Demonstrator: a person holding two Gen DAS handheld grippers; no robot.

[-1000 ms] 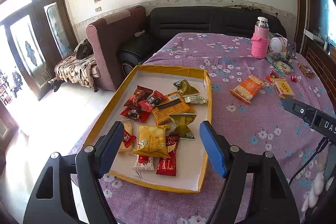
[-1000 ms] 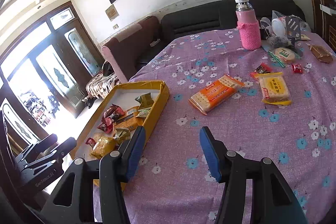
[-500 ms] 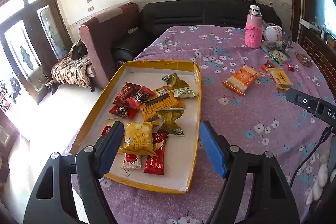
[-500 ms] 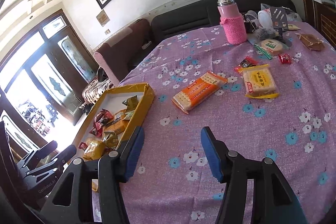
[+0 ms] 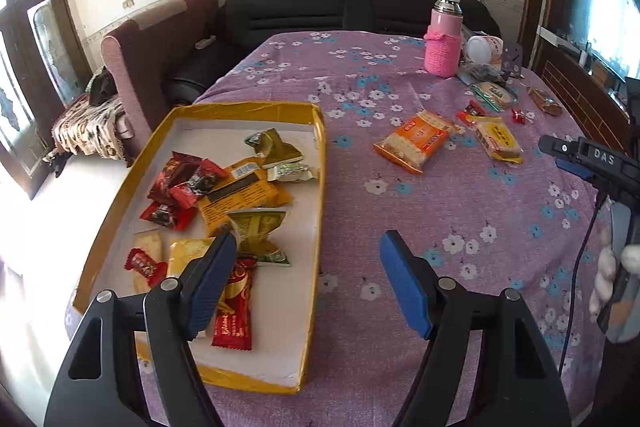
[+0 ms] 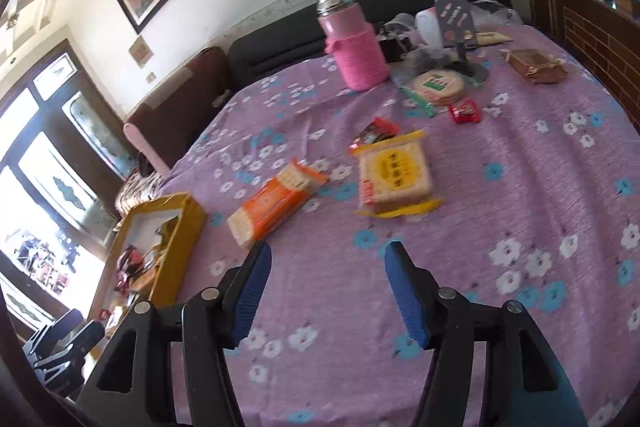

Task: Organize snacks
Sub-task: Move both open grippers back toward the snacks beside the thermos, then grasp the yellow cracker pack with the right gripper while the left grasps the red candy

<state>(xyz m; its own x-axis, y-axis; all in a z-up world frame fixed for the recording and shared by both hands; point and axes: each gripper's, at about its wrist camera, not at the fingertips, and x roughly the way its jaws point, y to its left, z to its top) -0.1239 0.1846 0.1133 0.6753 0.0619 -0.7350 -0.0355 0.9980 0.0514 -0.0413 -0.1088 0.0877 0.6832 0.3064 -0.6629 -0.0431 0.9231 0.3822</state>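
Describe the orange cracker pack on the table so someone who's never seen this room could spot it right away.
Start at the yellow-rimmed tray on the purple floral tablecloth. Just beyond its far corner lies the orange cracker pack, loose on the cloth. It is long and orange, with pale crackers showing at both ends, unlike the square yellow cracker pack beside it.

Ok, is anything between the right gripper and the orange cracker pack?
Nothing visible. The right gripper is empty, its jaws opening, and only bare purple tablecloth lies between it and the orange cracker pack, just ahead to its left.
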